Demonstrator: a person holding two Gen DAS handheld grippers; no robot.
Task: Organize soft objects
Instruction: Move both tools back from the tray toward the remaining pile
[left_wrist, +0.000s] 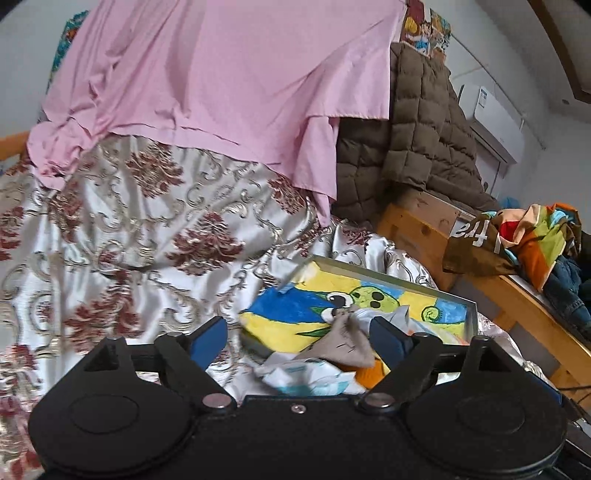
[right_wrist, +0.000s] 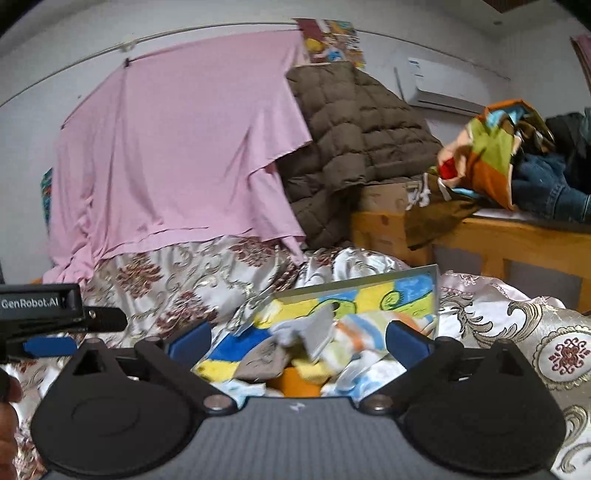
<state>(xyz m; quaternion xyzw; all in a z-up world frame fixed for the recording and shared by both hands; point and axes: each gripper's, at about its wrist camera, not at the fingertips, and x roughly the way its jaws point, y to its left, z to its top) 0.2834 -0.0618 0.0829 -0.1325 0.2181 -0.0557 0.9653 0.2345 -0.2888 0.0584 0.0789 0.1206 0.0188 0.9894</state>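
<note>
While both spread: two claws (left_wrist: 299, 338) (right_wrist: 299, 339), one box (right_wrist: 437, 295).

**A bed under a floral cover**

The bed's silvery bedspread (left_wrist: 122, 236) with red flowers carries a framed cartoon picture (left_wrist: 373, 295). A pile of small soft cloths (right_wrist: 314, 350) lies on the picture's near edge. Behind the picture, a pink sheet (left_wrist: 221, 85) hangs onto the bedspread.
</note>
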